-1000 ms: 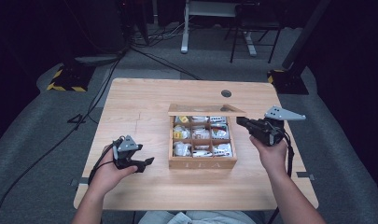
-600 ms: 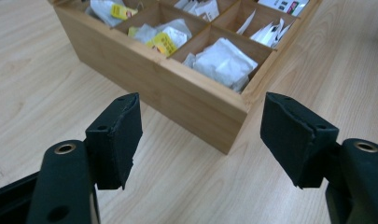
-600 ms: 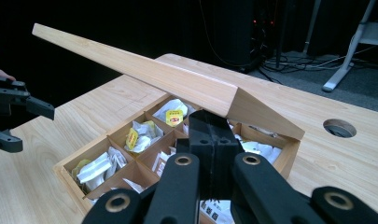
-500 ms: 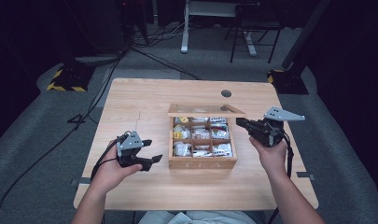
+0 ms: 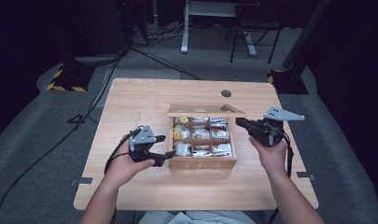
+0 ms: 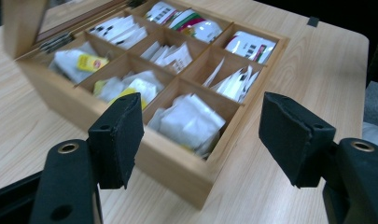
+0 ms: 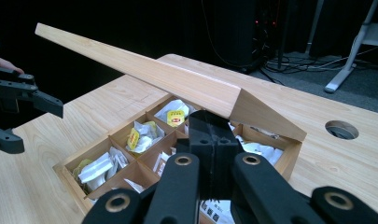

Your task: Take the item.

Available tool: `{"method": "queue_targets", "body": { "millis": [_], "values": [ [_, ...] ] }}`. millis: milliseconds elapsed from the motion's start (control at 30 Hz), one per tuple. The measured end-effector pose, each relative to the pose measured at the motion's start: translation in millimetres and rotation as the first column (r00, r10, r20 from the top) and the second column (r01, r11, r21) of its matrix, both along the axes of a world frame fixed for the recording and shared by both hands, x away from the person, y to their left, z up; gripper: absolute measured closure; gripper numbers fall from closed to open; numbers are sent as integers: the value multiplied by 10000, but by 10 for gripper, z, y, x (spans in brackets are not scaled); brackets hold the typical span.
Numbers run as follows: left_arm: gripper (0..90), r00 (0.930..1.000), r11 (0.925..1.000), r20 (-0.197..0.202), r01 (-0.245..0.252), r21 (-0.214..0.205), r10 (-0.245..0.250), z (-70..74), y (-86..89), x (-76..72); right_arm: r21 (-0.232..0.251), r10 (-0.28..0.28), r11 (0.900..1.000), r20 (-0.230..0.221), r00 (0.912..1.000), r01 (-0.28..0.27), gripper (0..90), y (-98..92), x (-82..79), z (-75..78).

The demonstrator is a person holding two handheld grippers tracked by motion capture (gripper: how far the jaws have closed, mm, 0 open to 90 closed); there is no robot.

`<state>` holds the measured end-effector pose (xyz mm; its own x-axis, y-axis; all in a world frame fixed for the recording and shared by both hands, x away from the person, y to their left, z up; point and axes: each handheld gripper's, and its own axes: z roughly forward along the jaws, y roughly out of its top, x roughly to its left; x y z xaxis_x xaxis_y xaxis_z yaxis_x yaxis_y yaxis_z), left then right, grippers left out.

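Note:
A wooden tea box stands mid-table, its compartments packed with tea bags. Its lid is raised at the back and slants over the box. My left gripper hovers open at the box's front-left corner. Its wide-apart jaws frame the nearest compartment and hold nothing. My right gripper is shut at the box's right side, its tip just under the lid's right end. I cannot tell whether it touches the lid. The left gripper also appears beyond the box.
The light wooden table has a round cable hole behind the box. Cables trail from both grippers toward the person. Dark floor, a chair base and a yellow-black striped block lie beyond the table.
My left gripper has moved right and slightly up, toward the box's front-left corner. The right gripper and the lid have stayed put.

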<state>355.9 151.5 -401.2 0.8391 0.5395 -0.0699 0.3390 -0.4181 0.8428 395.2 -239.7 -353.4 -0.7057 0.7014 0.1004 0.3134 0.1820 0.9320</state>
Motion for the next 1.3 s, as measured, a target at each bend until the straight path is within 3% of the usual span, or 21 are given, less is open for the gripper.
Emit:
{"method": "queue_targets", "body": {
  "millis": [467,900,1200,1300],
  "values": [
    [316,9972,9971,136,737,-160,-735,52,-417,80,-52,98,9999,62,9999,-97,900,5,-2,8],
    [334,9944,9937,62,1054,-390,-1053,12,-756,203,-11,147,9999,24,9999,-147,899,-2,6,8],
    [369,9941,9940,-146,1074,-189,-1077,-112,-956,336,16,191,9998,24,9998,-191,900,-4,9,8],
    [394,9943,9947,-294,1024,88,-1021,-159,-1010,381,13,195,9998,26,9998,-195,899,-5,9,8]
  ]
}}
